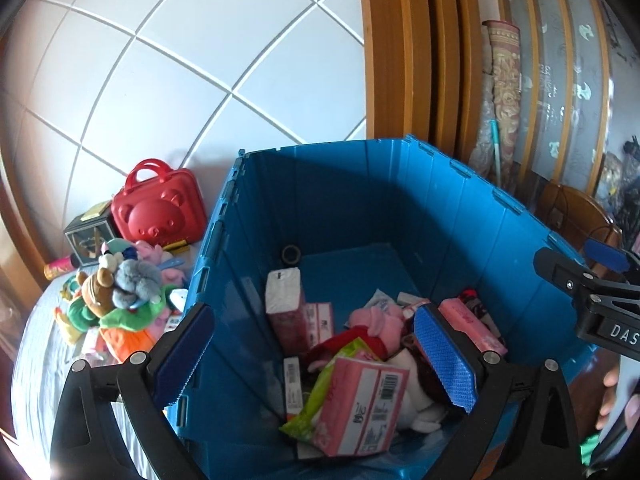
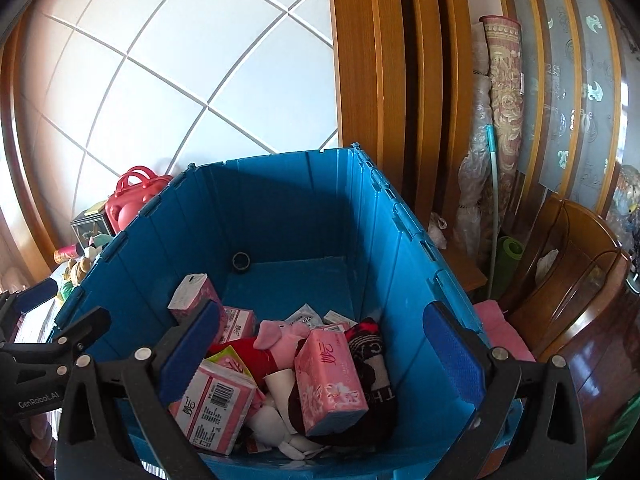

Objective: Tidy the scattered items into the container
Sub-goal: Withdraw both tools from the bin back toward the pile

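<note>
A blue plastic crate (image 1: 460,208) stands open and holds pink tissue packs (image 1: 360,404), a pink pig plush (image 1: 380,320), a roll of tape (image 1: 291,255) and other items. My left gripper (image 1: 316,356) is open and empty above the crate's near edge. My right gripper (image 2: 324,356) is open and empty above the crate (image 2: 400,264), over a pink tissue pack (image 2: 330,380) and the pig plush (image 2: 280,334). A pile of plush toys (image 1: 120,296) lies on the bed left of the crate.
A red bear-face case (image 1: 158,208) and a dark box (image 1: 88,236) sit behind the plush pile. A wooden door frame (image 1: 400,60), rolled mats (image 1: 504,92) and a wooden cabinet (image 2: 580,280) stand right of the crate. The right gripper shows at the left wrist view's right edge (image 1: 592,292).
</note>
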Demonstrator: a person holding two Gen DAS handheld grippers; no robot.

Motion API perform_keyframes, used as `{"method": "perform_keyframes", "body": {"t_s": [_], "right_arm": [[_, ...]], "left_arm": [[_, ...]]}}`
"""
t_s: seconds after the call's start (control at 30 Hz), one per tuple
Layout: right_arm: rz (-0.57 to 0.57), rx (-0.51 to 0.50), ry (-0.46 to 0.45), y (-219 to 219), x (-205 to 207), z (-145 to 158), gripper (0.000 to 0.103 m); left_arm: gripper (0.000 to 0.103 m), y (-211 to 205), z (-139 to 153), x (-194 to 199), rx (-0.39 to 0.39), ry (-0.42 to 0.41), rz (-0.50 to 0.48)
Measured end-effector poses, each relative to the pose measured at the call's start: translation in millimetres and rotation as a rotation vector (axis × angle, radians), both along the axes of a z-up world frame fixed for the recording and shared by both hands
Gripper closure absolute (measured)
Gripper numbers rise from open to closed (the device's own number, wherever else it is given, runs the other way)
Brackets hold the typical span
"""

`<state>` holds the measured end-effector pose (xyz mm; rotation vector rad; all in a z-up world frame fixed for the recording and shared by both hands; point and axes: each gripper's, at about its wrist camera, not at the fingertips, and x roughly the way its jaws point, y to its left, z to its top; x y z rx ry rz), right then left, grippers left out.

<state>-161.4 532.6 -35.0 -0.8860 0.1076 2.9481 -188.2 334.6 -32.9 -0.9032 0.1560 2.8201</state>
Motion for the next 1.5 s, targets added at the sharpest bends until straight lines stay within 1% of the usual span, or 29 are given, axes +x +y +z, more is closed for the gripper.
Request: {"method": "perform_keyframes", "body": {"t_s": [0.57, 0.77, 1.0, 1.1, 1.3, 1.43, 1.5], "right_arm": [[0.043, 0.002, 0.014, -21.5, 41.3, 3.7, 0.000], [0.067, 0.001, 0.028, -35.9, 59.7, 4.3, 0.000], [0.081, 0.000, 0.026, -70.5, 80.8, -0.5, 0.000], [0.084, -0.020, 0.048, -94.8, 92.2, -0.9, 0.000], [0.144, -0.049, 0.079, -168.9, 111.5, -1.4, 0.000], [0.178, -0.090, 0.107, -218.9, 125.0, -6.7, 0.000], [0.195, -0.100, 0.106, -242.6, 131.4, -12.5, 0.000]], "left_arm": [[0.002, -24.6, 1.4, 47.6, 0.003, 0.011, 0.032], [0.002, -45.5, -0.8, 68.7, -0.010, 0.011, 0.059], [0.002, -99.9, -3.7, 93.1, 0.000, 0.012, 0.098], [0.002, -131.9, -6.7, 104.8, 0.004, 0.012, 0.115], [0.002, -209.3, -17.6, 123.7, 0.002, -0.013, 0.169], [0.002, -259.4, -29.3, 136.9, -0.015, -0.030, 0.196], [0.002, -282.6, -37.3, 142.3, -0.019, -0.047, 0.200]]}}
